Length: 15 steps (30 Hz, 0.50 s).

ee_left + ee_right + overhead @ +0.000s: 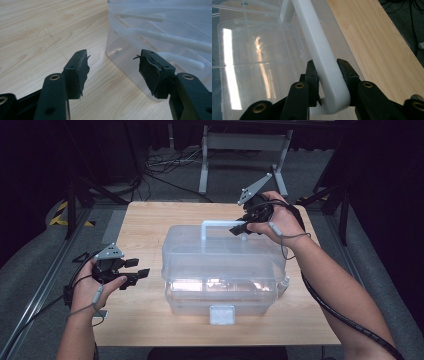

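A clear plastic storage box (222,270) is seen at the middle of the wooden table (145,225), lid on, with a white latch (222,314) on the near wall. A white carry handle (220,226) is raised upright over the lid; its right corner is seen close up in the right gripper view (329,82).

The right gripper (241,228) is held at that right end of the handle, over the far right part of the lid. The handle corner is bracketed between its two black jaws (left pad looks in contact, right pad is close alongside; firm pressure cannot be confirmed from the frames). Whether the handle is truly pinched cannot be told.

The left gripper (134,271) is held just left of the box, low over the table, pointed at the box's left wall. Its jaws are spread wide with nothing between them; in the left gripper view (113,72) the rounded box corner (130,65) is seen just beyond the worn pads (83,67), not touched.

Each gripper is carried in a hand, with a cable trailed back along the forearm. Dark floor and metal frame legs (205,165) are visible beyond the table's far edge.
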### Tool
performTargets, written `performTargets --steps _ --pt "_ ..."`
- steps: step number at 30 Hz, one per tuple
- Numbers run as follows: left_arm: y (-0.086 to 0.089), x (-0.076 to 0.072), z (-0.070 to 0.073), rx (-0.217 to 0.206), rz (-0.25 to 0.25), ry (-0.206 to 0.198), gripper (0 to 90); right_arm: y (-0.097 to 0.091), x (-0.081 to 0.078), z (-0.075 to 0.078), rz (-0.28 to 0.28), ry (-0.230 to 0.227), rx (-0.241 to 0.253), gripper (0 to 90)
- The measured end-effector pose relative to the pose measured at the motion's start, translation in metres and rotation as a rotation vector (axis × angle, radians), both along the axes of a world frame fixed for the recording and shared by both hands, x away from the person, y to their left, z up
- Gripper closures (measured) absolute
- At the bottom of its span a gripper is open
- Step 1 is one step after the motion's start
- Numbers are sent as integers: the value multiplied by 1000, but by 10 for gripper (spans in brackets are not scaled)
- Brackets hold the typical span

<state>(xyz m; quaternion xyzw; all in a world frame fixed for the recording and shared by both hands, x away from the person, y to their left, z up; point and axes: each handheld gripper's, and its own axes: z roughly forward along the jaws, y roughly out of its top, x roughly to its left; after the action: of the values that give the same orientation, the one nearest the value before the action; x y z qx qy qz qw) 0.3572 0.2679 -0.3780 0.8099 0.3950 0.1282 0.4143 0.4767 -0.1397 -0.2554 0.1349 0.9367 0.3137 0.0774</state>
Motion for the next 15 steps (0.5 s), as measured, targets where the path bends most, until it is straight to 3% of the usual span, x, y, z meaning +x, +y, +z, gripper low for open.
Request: performTargets --steps 15 --pt "-1 -1 3 -13 -17 -9 409 2 25 2 -40 19 6 715"
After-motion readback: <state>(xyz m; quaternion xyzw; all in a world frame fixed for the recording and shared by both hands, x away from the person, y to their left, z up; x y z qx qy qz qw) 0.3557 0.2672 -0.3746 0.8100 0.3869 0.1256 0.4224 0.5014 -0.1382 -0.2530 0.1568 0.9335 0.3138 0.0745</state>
